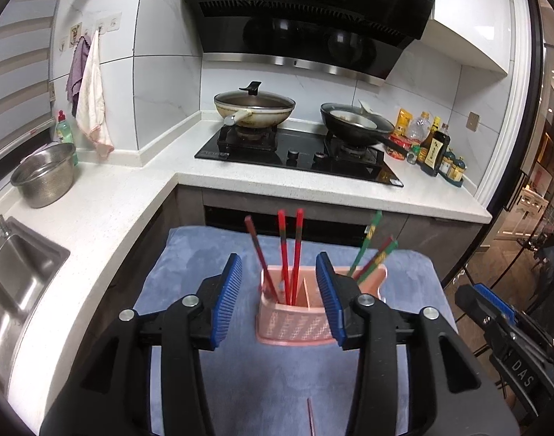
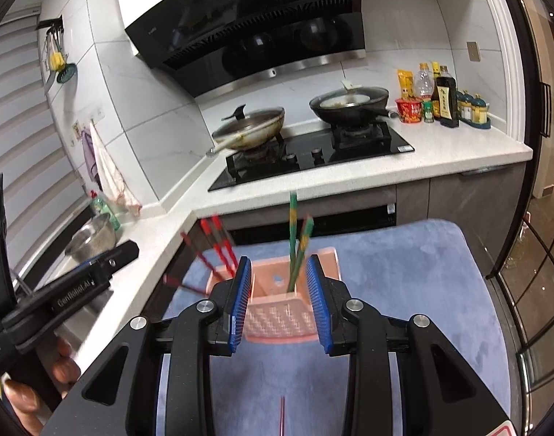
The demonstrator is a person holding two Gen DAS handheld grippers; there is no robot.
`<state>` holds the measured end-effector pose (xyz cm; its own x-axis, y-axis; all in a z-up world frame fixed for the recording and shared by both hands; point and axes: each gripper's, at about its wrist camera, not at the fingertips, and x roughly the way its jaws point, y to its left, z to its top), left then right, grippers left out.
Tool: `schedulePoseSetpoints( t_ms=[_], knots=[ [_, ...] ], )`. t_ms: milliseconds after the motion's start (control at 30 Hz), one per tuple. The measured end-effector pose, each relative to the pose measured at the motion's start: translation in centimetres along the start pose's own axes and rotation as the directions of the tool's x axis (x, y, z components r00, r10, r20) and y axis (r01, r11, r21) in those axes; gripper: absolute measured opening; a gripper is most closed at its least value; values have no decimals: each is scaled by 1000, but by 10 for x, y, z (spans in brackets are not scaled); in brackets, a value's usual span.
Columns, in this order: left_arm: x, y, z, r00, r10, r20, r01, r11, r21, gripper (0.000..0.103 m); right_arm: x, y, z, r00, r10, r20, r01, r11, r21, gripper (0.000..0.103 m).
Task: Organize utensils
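Observation:
A pink two-compartment utensil holder [image 1: 295, 321] stands on a blue mat [image 1: 204, 247]. Three red chopsticks [image 1: 289, 254] stand in its left compartment and green-and-red chopsticks [image 1: 371, 250] in its right one. My left gripper [image 1: 278, 287] is open and empty, just in front of the holder. In the right wrist view the holder [image 2: 280, 318] sits between the open fingers of my right gripper [image 2: 278, 290], with the green chopsticks [image 2: 295, 247] upright and the red ones [image 2: 219, 245] blurred at left. A thin red stick [image 2: 282, 414] lies on the mat below each gripper.
A white L-shaped counter [image 1: 106, 203] carries a steel colander [image 1: 44, 174], a sink [image 1: 19, 272], a black hob [image 1: 298, 152] with two pans, and sauce bottles [image 1: 433, 145]. The other gripper [image 1: 502, 327] shows at the right edge of the left wrist view.

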<state>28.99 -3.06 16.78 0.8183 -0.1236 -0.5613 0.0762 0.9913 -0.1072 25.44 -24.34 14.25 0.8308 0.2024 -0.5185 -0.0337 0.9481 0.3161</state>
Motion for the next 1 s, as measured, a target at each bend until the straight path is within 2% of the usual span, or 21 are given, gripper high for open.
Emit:
schedulePoseSetpoints(
  t_ms=[200, 500, 733, 1000],
  knots=[
    [-12, 9, -42, 999, 3, -44, -3, 1000, 6, 41, -14, -6, -52, 998, -21, -67, 19, 1000, -20, 32],
    [-23, 18, -108, 993, 13, -120, -15, 1000, -19, 41, -30, -16, -140, 983, -49, -179, 44, 998, -35, 31],
    [-32, 27, -161, 982, 24, -185, -28, 999, -23, 41, -41, -19, -219, 956, -52, -290, 40, 998, -49, 32],
    [-35, 37, -215, 964, 39, -264, -50, 998, -34, 41, -49, -13, -279, 925, -37, -377, 11, 997, -72, 31]
  ],
)
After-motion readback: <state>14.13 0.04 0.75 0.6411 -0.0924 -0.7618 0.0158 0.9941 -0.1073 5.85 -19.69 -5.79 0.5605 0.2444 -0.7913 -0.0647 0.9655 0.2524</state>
